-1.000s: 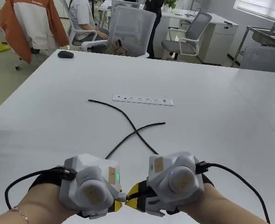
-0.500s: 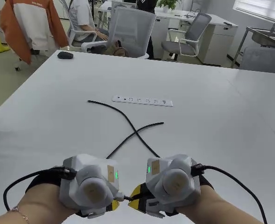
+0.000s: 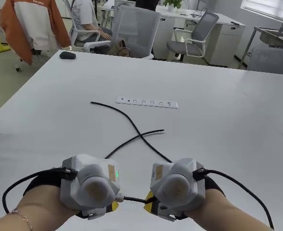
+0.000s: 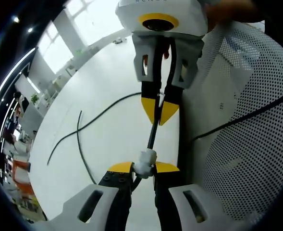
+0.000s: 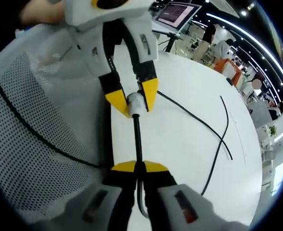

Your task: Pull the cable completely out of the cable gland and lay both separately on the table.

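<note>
Your left gripper (image 4: pixel 137 167) has its jaws clamped on the white cable gland (image 4: pixel 145 159), while your right gripper (image 5: pixel 138 167) pinches the black cable (image 5: pixel 137 137) emerging from it, both above the white table (image 3: pixel 218 120).

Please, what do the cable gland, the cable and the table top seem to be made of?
The cable gland looks like white plastic, smooth and slightly glossy. The cable has a matte black sheath, probably rubber or PVC, since its loose part lies in soft curves. The table top is white and smooth with a faint sheen, perhaps laminate; I cannot tell for sure.
</note>
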The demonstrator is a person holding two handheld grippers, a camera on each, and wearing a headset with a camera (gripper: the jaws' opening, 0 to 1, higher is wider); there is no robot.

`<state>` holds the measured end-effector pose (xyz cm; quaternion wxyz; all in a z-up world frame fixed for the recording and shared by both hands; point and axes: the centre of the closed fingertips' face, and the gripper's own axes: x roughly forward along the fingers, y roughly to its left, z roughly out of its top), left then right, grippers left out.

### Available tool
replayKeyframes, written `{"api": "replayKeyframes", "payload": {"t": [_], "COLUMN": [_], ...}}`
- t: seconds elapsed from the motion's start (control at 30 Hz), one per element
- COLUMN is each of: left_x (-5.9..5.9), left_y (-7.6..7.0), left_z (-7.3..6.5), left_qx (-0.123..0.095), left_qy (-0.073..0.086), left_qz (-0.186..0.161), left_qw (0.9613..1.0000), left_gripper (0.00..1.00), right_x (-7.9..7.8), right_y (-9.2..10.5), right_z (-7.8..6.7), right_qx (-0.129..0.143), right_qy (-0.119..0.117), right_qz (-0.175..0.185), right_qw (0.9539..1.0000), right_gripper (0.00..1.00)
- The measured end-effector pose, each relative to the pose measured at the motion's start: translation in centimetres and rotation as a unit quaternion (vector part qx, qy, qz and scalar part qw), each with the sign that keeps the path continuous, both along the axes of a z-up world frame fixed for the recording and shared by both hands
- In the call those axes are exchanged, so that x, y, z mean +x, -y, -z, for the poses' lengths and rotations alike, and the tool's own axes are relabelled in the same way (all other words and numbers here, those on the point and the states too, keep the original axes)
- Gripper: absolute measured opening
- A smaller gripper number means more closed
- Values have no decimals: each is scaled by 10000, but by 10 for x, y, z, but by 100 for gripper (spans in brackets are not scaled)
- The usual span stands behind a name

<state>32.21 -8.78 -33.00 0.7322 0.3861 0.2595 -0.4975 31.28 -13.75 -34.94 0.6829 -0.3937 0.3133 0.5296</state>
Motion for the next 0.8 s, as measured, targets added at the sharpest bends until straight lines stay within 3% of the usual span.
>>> {"api": "replayKeyframes", "payload": {"t": [0.1, 0.17, 0.27, 0.37, 0.5, 0.6, 0.67, 0.8], "left_x": [-2, -2, -2, -3, -7, -9, -7, -6], "left_y": [1, 1, 1, 3, 6, 7, 7, 8], "left_z": [0, 1, 1, 0, 2, 2, 2, 1], "left_qx": [40, 50, 47, -8, 64, 70, 68, 10], "left_qy": [13, -3, 3, -16, -13, -7, 15, 5], "left_qz": [45, 61, 71, 82, 204, 265, 258, 234], "left_qw": [10000, 10000, 10000, 10000, 9998, 9996, 9996, 9997], "left_gripper": [17, 17, 17, 17, 17, 17, 17, 17], "right_x": [-5, -6, -7, -10, -15, -15, -16, -13], "right_y": [1, 0, -8, -20, -28, -29, -26, -24], "right_z": [2, 3, -4, -13, -17, -16, -13, -13], "right_qx": [-42, -35, 298, 613, 767, 708, 640, 638], "right_qy": [-137, -180, -289, -297, -307, -262, -358, -288], "right_qz": [45, 25, 122, -13, -140, -194, -152, -105], "right_qw": [9999, 9998, 9991, 9977, 9965, 9970, 9972, 9975], "right_gripper": [3, 8, 19, 19, 17, 9, 3, 2]}}
